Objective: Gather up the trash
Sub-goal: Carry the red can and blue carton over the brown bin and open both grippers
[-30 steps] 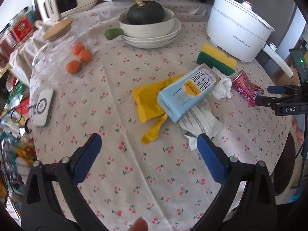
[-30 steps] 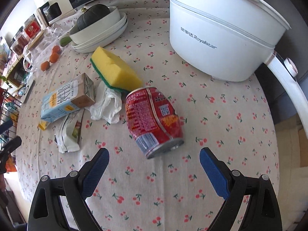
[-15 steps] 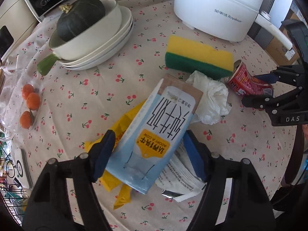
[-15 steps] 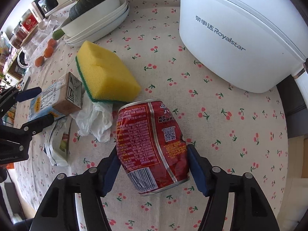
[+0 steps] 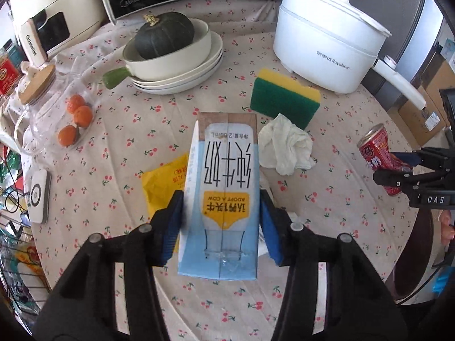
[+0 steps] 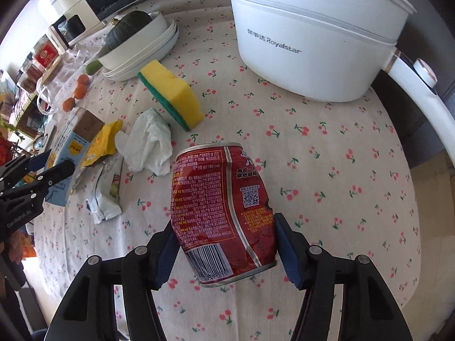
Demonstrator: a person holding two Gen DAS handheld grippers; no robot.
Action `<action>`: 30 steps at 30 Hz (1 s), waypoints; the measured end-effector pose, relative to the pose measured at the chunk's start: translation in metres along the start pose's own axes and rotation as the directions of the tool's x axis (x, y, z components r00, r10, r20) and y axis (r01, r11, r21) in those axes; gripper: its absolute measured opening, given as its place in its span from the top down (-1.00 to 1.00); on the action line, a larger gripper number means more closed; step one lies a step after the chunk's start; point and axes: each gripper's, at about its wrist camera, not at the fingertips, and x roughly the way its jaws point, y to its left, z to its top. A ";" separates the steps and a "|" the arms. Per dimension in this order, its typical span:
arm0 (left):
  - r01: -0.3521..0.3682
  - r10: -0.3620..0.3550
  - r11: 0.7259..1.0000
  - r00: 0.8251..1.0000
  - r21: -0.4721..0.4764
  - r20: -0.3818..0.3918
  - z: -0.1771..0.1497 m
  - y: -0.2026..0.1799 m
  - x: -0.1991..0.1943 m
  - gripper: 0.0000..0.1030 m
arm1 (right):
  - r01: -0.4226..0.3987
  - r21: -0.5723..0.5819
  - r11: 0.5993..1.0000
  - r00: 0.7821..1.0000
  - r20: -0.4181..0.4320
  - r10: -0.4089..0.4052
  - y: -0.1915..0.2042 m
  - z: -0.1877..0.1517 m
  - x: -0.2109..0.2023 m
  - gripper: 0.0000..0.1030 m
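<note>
At lower centre of the left wrist view, the left claw (image 5: pixel 221 224) has just been closing and now pinches a blue milk carton (image 5: pixel 224 199) above the desk (image 5: pixel 119 153). Only this view shows the yellow wrapper (image 5: pixel 163 183) flat beneath it. At lower centre of the right wrist view, the right claw (image 6: pixel 224 251) clamps a dented red can (image 6: pixel 223 213); this view alone reveals a white snack packet (image 6: pixel 106 190) left of it, beside the crumpled tissue (image 6: pixel 149 145).
</note>
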 end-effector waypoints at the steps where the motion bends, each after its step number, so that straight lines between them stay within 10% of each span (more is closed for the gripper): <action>1: 0.008 -0.008 1.000 1.000 -0.020 0.005 -0.005 0.001 -0.006 -0.03 | -0.003 0.006 1.000 1.000 0.006 0.003 0.000 -0.005 -0.006 -0.24; 30: 0.189 -0.195 0.975 0.979 -0.115 -0.050 -0.154 -0.072 -0.065 -0.03 | -0.026 0.125 0.992 0.996 0.090 0.015 -0.034 -0.202 -0.107 -0.24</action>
